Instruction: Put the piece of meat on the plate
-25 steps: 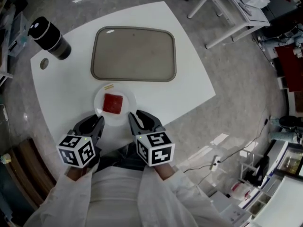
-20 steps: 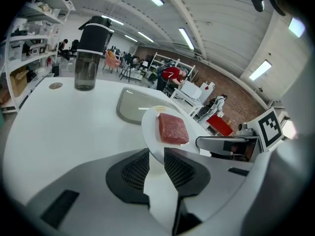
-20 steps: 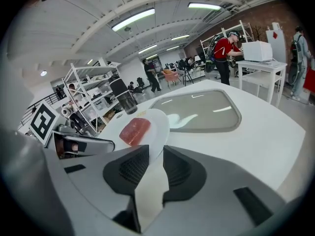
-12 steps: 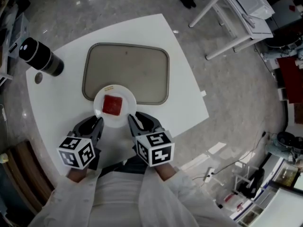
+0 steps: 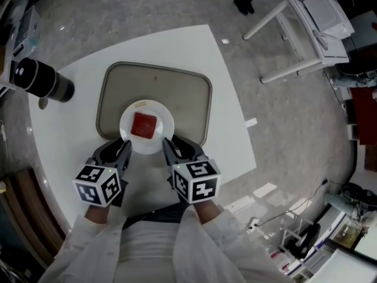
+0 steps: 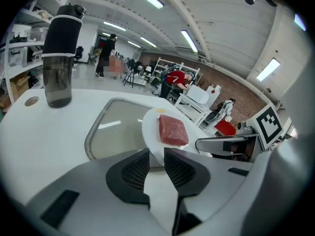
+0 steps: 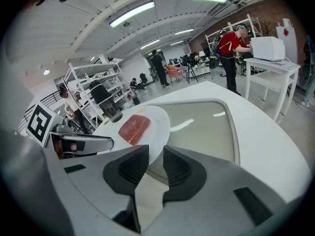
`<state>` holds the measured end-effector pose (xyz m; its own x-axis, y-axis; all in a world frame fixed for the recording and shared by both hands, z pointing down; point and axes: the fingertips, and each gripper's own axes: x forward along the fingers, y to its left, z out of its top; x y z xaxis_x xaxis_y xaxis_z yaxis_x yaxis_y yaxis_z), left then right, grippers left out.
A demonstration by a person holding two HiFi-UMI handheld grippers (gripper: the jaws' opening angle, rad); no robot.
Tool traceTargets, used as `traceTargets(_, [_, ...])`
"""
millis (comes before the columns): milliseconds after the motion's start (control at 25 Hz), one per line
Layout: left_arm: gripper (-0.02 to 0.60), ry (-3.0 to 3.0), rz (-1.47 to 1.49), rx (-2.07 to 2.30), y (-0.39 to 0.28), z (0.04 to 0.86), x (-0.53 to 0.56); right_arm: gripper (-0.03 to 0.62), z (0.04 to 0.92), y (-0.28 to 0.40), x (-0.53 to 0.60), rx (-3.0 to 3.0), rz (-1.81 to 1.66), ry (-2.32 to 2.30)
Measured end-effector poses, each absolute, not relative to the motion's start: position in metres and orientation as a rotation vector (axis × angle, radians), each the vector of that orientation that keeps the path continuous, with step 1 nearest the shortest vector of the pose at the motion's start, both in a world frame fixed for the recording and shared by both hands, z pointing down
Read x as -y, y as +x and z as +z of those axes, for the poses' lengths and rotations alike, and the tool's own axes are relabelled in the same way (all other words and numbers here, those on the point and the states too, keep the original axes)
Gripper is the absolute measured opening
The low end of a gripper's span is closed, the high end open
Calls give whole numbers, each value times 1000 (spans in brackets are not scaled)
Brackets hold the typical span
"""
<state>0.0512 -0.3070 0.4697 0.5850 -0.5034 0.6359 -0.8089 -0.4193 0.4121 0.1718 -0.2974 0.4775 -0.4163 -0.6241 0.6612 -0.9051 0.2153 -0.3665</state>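
A red square piece of meat lies on a small white plate, which hangs over the near part of a grey-brown tray. My left gripper is shut on the plate's near-left rim, and my right gripper is shut on its near-right rim. In the left gripper view the plate runs in between the jaws of the left gripper, with the meat just beyond. The right gripper view shows the same grip by the right gripper on the plate, which carries the meat.
The tray rests on a white table. A dark bottle stands at the table's far left with a small round disc beside it. White trestle tables stand across the floor to the right. People are working in the background.
Both grippers have carried the plate with the meat away from me, from the bare table in front of the tray to a spot over the tray's near part.
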Motion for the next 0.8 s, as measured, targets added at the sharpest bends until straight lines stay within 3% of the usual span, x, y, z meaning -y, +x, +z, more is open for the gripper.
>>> traceTargets(800, [98, 2036, 631, 1080, 69, 499, 371, 98, 511, 189, 367, 2073, 1093, 1358])
